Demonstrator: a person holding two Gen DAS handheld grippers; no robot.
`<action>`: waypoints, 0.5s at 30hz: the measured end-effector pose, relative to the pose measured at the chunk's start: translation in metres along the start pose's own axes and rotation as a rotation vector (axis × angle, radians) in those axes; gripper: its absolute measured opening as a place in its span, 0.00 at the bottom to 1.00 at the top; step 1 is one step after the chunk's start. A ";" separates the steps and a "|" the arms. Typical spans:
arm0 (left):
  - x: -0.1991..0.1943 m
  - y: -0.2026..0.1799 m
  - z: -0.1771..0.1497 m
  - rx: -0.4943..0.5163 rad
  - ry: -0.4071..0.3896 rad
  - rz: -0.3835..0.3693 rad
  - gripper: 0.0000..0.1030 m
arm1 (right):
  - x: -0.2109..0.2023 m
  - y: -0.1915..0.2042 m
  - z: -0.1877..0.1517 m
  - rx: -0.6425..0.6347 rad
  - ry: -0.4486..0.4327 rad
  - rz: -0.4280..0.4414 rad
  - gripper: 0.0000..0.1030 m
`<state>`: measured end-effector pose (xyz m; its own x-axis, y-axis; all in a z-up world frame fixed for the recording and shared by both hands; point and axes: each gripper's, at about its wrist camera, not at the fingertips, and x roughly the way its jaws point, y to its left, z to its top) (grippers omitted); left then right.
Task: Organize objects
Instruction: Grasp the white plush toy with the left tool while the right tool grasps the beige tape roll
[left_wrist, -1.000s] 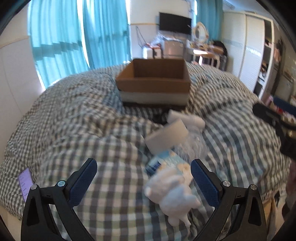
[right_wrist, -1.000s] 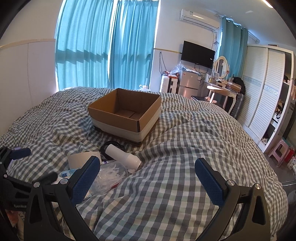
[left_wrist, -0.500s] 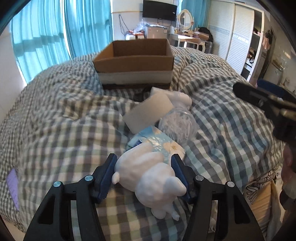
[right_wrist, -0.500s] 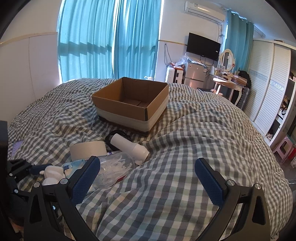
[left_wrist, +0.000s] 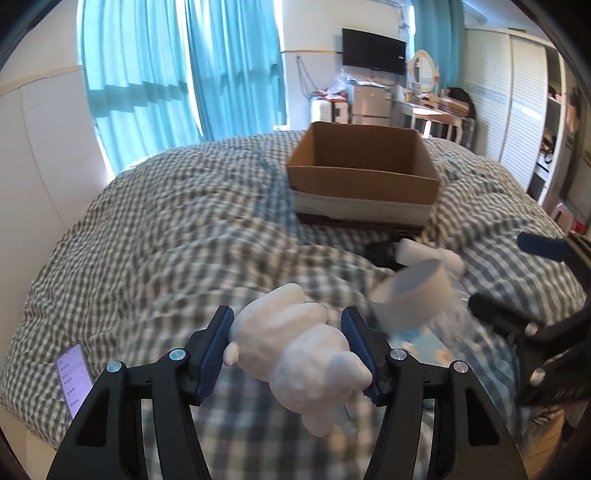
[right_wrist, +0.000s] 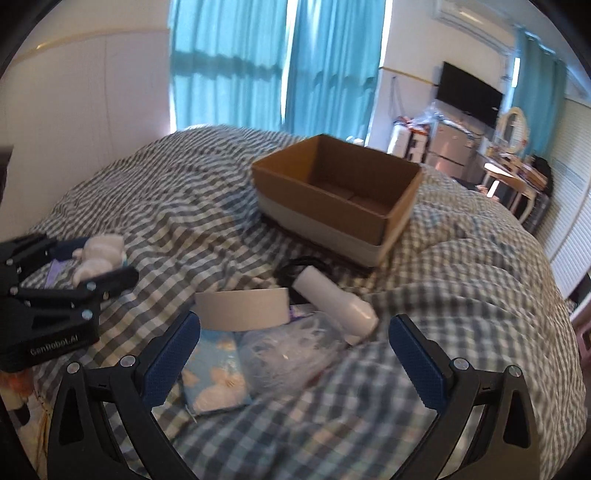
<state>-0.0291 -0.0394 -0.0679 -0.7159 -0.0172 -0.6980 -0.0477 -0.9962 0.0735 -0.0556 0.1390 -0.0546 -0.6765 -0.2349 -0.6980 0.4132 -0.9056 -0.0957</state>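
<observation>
My left gripper is shut on a white plush toy and holds it off the checked duvet; from the right wrist view the toy sits between the same black jaws at far left. An open cardboard box stands further back on the bed. My right gripper is open and hangs over a pile: a grey tape roll, a white bottle, a clear plastic bag and a blue tissue pack. Nothing lies between its pads.
A phone with a lit purple screen lies on the duvet at the left edge. A black cable lies between the pile and the box. The duvet is rumpled into folds. Furniture stands beyond the bed.
My left gripper closed on the plush toy, raised it and carried it leftward, away from the pile. My right gripper swung left and dropped closer over the tape roll and bag.
</observation>
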 end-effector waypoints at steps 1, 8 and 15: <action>0.002 0.003 0.001 -0.002 0.001 0.012 0.60 | 0.008 0.004 0.003 -0.012 0.016 0.014 1.00; 0.019 0.021 0.007 -0.024 0.013 0.034 0.60 | 0.053 0.023 0.009 -0.054 0.104 0.080 0.90; 0.029 0.025 0.013 -0.033 0.015 0.025 0.60 | 0.064 0.027 0.005 -0.075 0.153 0.094 0.77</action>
<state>-0.0603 -0.0634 -0.0775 -0.7058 -0.0431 -0.7071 -0.0070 -0.9977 0.0678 -0.0911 0.0974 -0.0984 -0.5347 -0.2559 -0.8054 0.5186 -0.8518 -0.0737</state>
